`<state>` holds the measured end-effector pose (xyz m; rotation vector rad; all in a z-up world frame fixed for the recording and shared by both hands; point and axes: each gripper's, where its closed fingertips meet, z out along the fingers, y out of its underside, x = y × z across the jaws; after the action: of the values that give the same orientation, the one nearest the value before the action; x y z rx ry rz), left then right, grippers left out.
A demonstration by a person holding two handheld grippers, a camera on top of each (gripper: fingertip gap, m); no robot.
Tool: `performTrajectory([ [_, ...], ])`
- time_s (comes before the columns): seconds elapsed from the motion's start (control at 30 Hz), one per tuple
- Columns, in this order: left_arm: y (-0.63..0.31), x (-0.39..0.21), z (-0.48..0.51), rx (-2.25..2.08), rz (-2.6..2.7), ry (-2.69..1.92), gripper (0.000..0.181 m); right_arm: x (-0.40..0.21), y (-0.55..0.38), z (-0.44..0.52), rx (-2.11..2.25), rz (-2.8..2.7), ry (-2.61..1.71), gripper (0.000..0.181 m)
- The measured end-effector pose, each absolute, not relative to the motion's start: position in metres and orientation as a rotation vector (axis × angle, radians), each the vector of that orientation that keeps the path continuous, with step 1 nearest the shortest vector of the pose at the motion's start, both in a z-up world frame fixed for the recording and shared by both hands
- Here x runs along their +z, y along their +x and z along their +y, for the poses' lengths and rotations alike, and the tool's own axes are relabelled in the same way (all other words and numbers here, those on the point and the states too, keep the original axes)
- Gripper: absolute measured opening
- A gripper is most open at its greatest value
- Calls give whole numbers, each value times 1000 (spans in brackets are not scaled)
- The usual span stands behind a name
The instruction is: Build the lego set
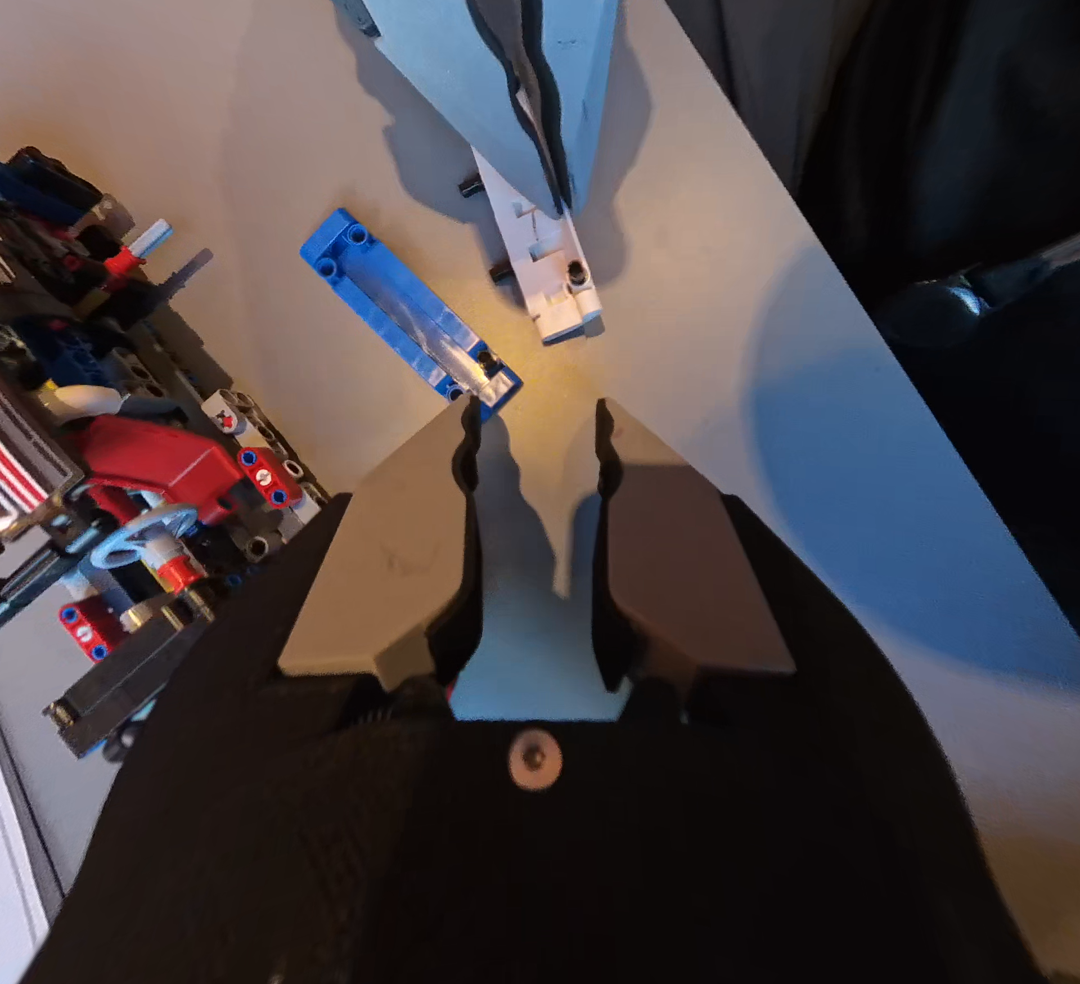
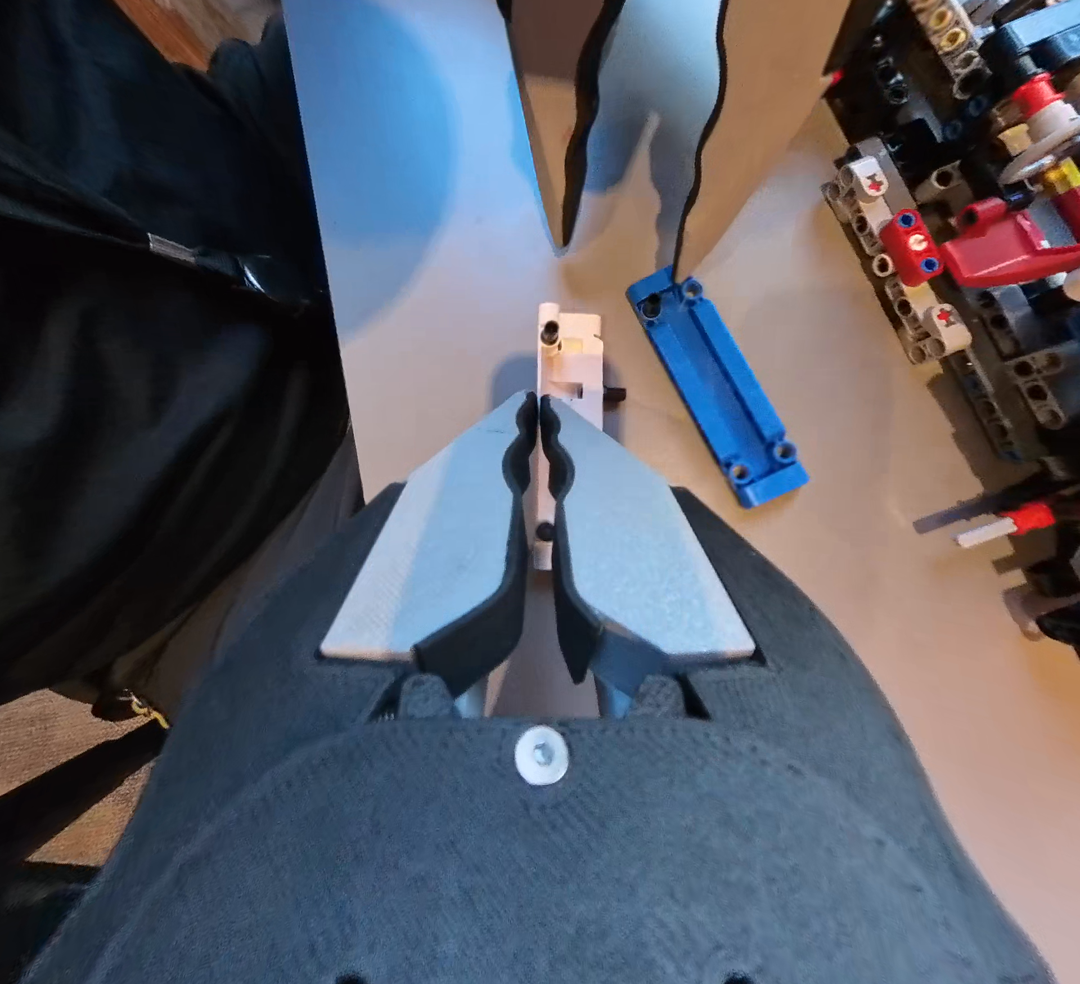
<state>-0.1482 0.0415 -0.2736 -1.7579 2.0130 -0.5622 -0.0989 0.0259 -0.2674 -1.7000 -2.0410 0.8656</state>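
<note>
My right gripper (image 2: 538,400) is shut on a white panel piece (image 2: 575,354) with black pins in its side and holds it edge-on above the table; the left wrist view shows it too (image 1: 552,266), pinched between the grey fingers. A blue panel piece (image 1: 403,307) lies flat on the table, also in the right wrist view (image 2: 716,389). My left gripper (image 1: 540,409) is open with nothing between its pads. Its left fingertip (image 1: 470,406) is at the near end of the blue panel. The partly built model (image 1: 128,465) stands at the left.
The table edge (image 1: 818,254) runs diagonally at the right, with a person's dark clothing (image 1: 935,79) beyond it. The model (image 2: 982,196) fills the right side of the right wrist view. A red and grey axle piece (image 2: 1005,523) sticks out from it. The left gripper's tips are roughly 6 cm from the right gripper's.
</note>
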Motion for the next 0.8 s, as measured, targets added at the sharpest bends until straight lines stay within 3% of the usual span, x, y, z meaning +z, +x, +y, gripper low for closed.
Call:
performTrajectory([
  [0.17,-148,-257,47,-621,1906,-1783,39,-262,-95,20,848,-2076,-1622,2],
  [0.4,-133,-264,71,-523,1841,-1899,41,-257,-77,21,713,-1953,-1644,20],
  [0.8,-108,-276,87,-466,1844,-2128,34,-270,-59,24,405,-1913,-1511,23],
])
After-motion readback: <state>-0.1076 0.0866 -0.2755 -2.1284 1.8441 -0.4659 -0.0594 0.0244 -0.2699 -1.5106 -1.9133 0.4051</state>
